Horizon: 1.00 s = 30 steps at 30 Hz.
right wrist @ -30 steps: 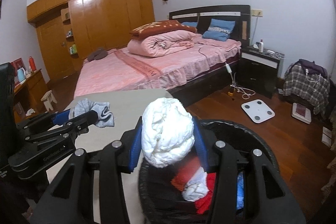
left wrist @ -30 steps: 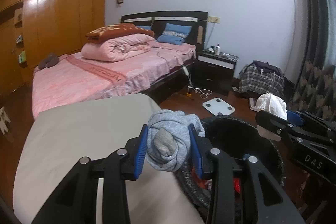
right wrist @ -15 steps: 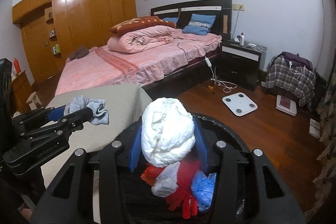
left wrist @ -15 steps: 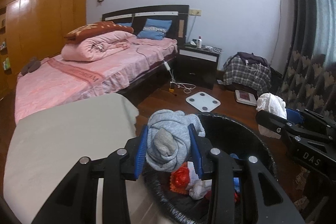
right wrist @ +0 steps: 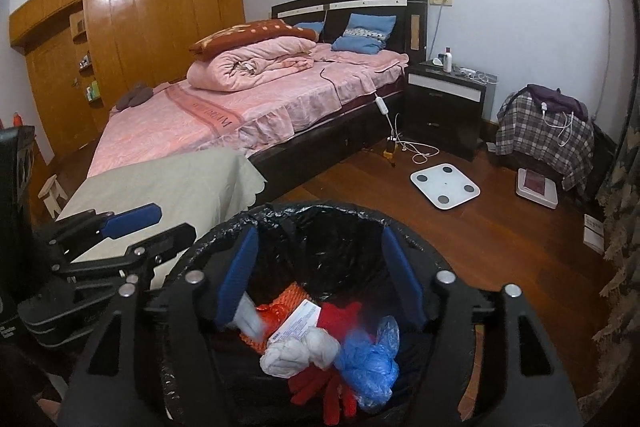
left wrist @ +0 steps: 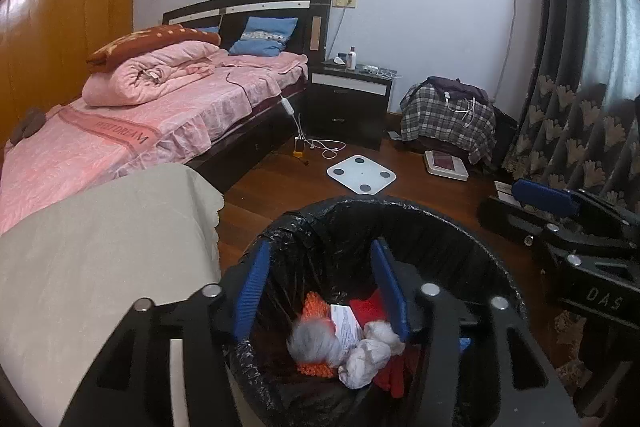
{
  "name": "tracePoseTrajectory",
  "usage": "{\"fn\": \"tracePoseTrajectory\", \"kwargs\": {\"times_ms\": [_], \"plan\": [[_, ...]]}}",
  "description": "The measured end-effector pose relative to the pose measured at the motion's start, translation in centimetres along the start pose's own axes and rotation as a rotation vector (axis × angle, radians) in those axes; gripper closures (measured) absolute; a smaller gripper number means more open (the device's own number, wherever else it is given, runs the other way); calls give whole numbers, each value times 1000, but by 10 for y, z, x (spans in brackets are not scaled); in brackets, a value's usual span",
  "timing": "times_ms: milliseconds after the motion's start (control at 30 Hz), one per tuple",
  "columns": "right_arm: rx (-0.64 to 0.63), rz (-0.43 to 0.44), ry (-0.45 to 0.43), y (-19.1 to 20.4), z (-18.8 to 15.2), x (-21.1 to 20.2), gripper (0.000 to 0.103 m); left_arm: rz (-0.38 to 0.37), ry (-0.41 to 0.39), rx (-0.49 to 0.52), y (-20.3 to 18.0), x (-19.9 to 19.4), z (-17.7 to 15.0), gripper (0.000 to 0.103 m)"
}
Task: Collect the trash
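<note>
Both tongs sit over the black-lined trash bin (left wrist: 400, 219), pointing down into it

Edges / room, all relative to the bin:
- bin rim rings both sets of fingers; left gripper (left wrist: 324, 287) near the rim's table side, right gripper (right wrist: 320, 273) about centred over the opening
- beige-covered table (left wrist: 100, 247) butts up just beside the bin's left rim, its scalloped corner overhanging the floor there
- bed (left wrist: 140, 131) beyond the table, well apart from the bin
- open wood floor (right wrist: 500, 247) beyond and right of the bin; white scale (left wrist: 361, 173) lies on it near the far rim, second scale (left wrist: 446, 165) and plaid-covered pile (left wrist: 448, 115) further off
- curtain (left wrist: 580, 131) closes off the far right

Tongs: both jaws opening, nothing between the pads, blue pads clear of the liner

Trash: grey sock ball (left wrist: 314, 341) blurred, down in the bin among orange netting, a printed card and red scraps; white wad (right wrist: 298, 353) on the heap beside a blue bag (right wrist: 372, 355)

Versus a second ago: the left tongs clamped the sock over the table edge and the right clamped the white wad above the rim; both are now released into the bin, and both tools have come forward and lower over the opening
</note>
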State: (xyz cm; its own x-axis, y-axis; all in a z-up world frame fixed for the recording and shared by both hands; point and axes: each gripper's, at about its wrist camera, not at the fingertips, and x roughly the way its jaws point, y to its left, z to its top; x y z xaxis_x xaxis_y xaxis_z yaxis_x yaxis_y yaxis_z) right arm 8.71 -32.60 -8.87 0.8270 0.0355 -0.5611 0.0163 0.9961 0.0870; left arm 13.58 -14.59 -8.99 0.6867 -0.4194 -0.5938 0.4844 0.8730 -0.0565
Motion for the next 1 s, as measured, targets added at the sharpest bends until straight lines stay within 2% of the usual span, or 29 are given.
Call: {"fn": "tracePoseTrajectory", "kwargs": {"times_ms": [67,133,167,333,500,767,1000], "plan": [[3,-8,-7,-2,0,-1,28,4,1,1,2,-1,0,42],[4,-18,-16,-4,1,-3,14,13,0,-5,5,-3,0,37],[5,-20,-20,-4,2,-4,13,20,-3,-8,7,-5,0,31],[19,-9,-17,1,3,-11,7,77,-16,-30,20,-20,-1,16],[14,24,-27,13,6,-24,6,119,-38,-45,33,-43,-2,7],[0,86,-56,37,19,-50,5,155,-77,-65,42,-82,2,6],[-17,102,-67,52,26,-67,5,187,-102,-77,42,-113,4,6]]}}
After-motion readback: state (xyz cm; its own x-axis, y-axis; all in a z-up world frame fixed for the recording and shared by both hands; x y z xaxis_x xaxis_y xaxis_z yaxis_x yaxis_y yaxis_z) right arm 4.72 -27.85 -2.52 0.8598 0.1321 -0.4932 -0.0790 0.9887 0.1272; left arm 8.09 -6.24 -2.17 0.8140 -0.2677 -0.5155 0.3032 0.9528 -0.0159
